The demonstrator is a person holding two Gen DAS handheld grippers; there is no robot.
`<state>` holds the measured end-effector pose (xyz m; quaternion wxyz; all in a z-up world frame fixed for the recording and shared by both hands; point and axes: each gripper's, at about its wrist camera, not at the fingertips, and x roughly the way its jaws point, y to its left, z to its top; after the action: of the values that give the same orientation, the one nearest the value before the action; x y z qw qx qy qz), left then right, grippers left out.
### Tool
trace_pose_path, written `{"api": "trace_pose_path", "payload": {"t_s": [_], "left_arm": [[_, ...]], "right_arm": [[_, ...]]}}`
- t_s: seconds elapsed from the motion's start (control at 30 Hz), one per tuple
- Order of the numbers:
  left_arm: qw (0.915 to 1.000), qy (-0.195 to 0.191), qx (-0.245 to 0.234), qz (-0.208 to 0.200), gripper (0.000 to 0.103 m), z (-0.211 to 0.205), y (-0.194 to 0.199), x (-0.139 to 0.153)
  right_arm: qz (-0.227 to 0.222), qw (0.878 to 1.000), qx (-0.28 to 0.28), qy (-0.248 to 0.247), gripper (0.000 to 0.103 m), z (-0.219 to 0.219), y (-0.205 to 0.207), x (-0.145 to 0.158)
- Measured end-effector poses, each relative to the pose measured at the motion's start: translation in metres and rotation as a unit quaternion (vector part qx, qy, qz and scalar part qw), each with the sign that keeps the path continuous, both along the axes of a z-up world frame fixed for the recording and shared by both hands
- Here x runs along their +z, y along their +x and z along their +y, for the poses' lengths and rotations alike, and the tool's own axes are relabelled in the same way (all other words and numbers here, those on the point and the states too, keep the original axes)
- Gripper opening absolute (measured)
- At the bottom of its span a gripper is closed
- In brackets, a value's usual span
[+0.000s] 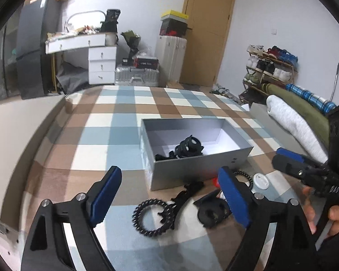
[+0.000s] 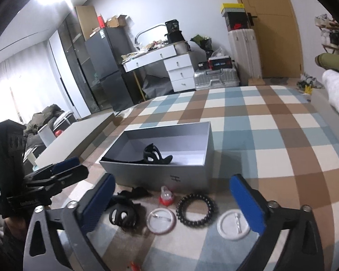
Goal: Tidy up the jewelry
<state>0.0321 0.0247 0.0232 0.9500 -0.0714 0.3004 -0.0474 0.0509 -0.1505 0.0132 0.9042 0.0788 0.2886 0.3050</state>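
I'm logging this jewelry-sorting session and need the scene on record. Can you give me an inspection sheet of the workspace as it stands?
Surface: checked blanket in blue, brown and cream.
Job's things: open grey box holds black hair clips; outside it lie a black spiral hair tie, two white round badges, a red-and-clear piece and more black clips.
Clutter: nothing seen.
Grippers: left gripper open, empty; right gripper open, empty.
Cables: nothing seen.
Surroundings: white desk, silver suitcase, wooden door, shoe rack.
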Motion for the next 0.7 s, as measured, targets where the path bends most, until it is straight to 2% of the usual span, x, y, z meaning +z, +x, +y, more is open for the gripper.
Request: {"api": "trace_pose_path", "payload": {"t_s": [0.07,0.1,0.23,0.5,0.7], "left_arm": [[0.9999,0.01,0.004,-0.004,0.094,-0.002,-0.003,-0.001],[0.9999,0.011,0.004,-0.007,0.102,-0.003,-0.005,-0.002],[0.9995,0.027,0.005,-0.014,0.102,-0.006,-0.007,-0.005],[0.9986,0.048,-0.005,-0.019,0.102,-0.016,-0.01,-0.011],[0.9984,0.051,-0.008,-0.021,0.102,-0.017,-0.013,-0.012]], "right_arm": [[0.002,1.0,0.003,0.0,0.103,-0.002,-0.003,0.0],[0.001,1.0,0.005,0.003,0.103,-0.003,-0.005,0.0],[0.0,1.0,0.009,0.014,0.103,-0.007,-0.011,-0.001],[-0.026,0.999,-0.006,-0.025,0.103,-0.01,-0.025,-0.006],[-0.017,1.0,0.0,-0.02,0.103,-0.014,-0.028,-0.01]]}}
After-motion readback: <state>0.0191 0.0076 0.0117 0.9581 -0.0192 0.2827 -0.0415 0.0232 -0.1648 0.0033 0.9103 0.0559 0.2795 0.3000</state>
